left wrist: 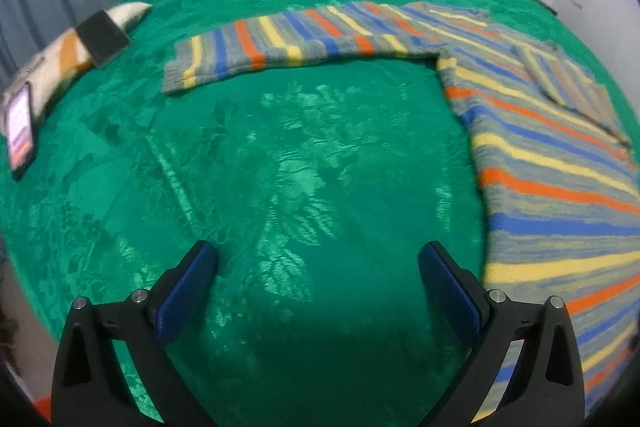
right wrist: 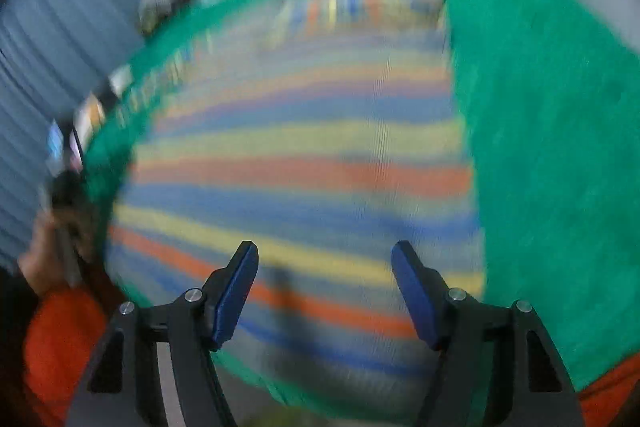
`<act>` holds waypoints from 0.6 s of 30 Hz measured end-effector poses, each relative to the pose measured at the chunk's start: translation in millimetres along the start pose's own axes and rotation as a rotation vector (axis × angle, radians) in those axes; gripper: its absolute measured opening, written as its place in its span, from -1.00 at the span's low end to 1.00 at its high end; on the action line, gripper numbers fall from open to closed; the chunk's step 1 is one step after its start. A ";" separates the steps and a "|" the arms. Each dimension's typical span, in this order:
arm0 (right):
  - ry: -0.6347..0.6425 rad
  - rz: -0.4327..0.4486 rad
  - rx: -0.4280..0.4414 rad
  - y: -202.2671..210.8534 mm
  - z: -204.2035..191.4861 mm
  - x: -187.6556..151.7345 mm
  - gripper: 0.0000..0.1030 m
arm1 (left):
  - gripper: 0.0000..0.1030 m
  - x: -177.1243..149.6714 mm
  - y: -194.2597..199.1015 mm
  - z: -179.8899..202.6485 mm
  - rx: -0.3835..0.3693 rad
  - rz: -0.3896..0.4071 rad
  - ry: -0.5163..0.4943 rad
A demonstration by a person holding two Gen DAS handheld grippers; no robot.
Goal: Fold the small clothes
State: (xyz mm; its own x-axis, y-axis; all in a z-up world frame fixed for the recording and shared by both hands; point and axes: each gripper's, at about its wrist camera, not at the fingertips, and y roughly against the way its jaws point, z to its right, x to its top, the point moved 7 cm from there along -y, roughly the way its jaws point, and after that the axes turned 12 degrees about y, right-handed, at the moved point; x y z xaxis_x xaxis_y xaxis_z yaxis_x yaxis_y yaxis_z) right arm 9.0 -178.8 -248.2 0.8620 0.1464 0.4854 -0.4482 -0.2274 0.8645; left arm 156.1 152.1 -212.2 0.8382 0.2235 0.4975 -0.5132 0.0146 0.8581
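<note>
Left wrist view: the left claw is held with its two blue pads wide apart and nothing between them, above bare green bedspread. One striped sweater, grey with yellow, blue and orange bands, is laid flat on the bedspread to the right of the claw. One sleeve is stretched out away from the sweater's body, beyond the claw. A second sleeve appears to be folded over the body already, though this is a judgement. Left of the outstretched sleeve, at the bed's edge, one phone with a lit screen is seen, and one dark flat object on a cushion.

Right wrist view: the picture is heavily blurred. The right claw is held apart, empty, directly above the sweater's striped body. Left of the sweater, a hand and an orange cuff are glimpsed.

The step in hand is judged to be the sleeve folding, one side done. Next, the outstretched sleeve's end would need to be pinched and carried across onto the body.
</note>
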 end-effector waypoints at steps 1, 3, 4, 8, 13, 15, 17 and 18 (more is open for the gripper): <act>0.026 -0.001 -0.016 3.6 -0.9 0.4 0.34 | 0.99 8.2 2.2 0.1 -0.042 -0.009 0.010; 0.035 -0.005 -0.023 5.0 -3.7 1.5 0.35 | 0.99 35.4 7.9 -8.2 -0.070 0.013 0.042; 0.021 -0.001 -0.017 2.2 -2.7 2.8 0.36 | 0.99 49.8 9.8 -14.6 -0.063 0.034 0.062; -0.009 0.008 -0.001 1.7 2.9 2.2 0.42 | 0.99 113.8 -3.5 -62.9 0.002 0.058 0.231; 0.055 0.000 -0.043 -1.2 -4.3 -1.7 0.58 | 0.92 130.9 -62.4 -117.1 0.058 -0.079 0.439; 0.092 -0.008 -0.068 -4.3 -9.2 -2.0 0.66 | 0.47 134.7 -67.4 -114.3 0.054 -0.052 0.413; 0.128 -0.017 -0.094 -6.8 -13.4 -2.9 0.72 | -0.90 141.9 -67.8 -104.8 0.022 -0.053 0.367; 0.136 -0.020 -0.097 -7.0 -14.8 -3.1 0.74 | -0.97 148.8 -64.5 -96.9 0.025 -0.057 0.341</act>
State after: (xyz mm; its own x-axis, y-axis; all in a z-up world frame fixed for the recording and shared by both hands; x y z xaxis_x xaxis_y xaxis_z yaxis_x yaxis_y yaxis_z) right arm 6.0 -163.4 -253.8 0.8341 0.2803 0.4751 -0.4575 -0.1297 0.8797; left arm 296.1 278.8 -205.9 0.7532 0.5358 0.3816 -0.4595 0.0134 0.8881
